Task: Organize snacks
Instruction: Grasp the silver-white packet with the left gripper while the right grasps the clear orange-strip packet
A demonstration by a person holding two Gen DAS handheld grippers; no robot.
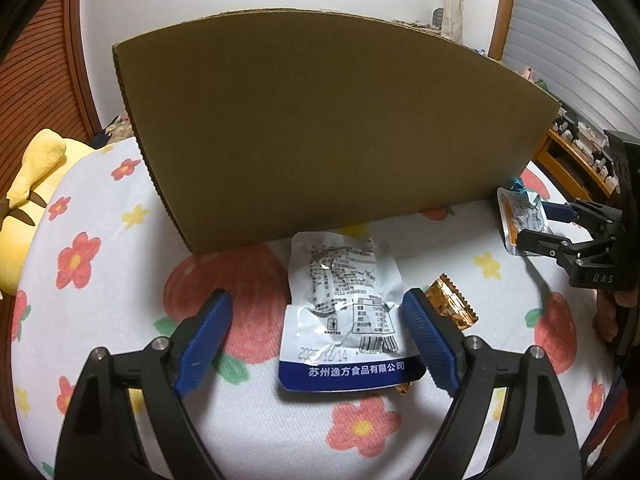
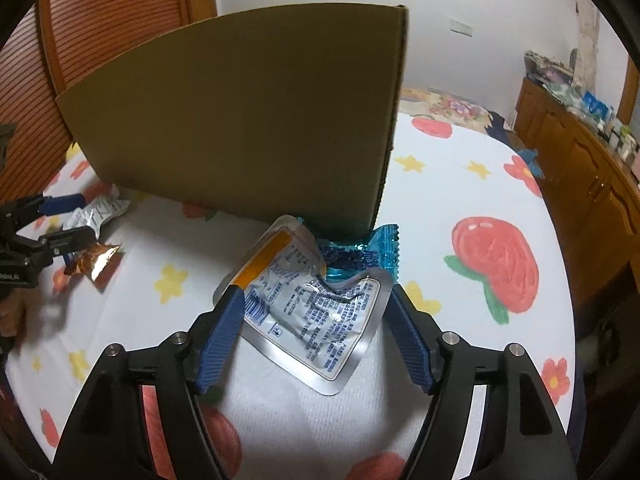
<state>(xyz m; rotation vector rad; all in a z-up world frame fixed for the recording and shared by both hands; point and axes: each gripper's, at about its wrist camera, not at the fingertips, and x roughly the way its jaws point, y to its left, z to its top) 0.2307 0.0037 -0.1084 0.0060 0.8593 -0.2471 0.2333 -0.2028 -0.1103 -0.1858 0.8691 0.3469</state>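
A tall cardboard box [image 1: 332, 132] stands on the flowered bedsheet [image 1: 100, 216]; it also shows in the right wrist view [image 2: 248, 120]. My left gripper [image 1: 318, 304] is open, its jaws on either side of a white and blue snack pouch [image 1: 344, 320]. A gold foil candy [image 1: 452, 300] lies beside its right finger. My right gripper [image 2: 314, 296] is open around a silver pouch with an orange stripe [image 2: 312, 308]. A blue wrapped candy [image 2: 360, 256] lies behind that pouch at the box corner.
A yellow plush toy [image 1: 28, 200] lies at the left edge of the bed. A wooden cabinet [image 2: 580, 168] with small items stands along the right. A wooden slatted door [image 2: 100, 20] is behind the box.
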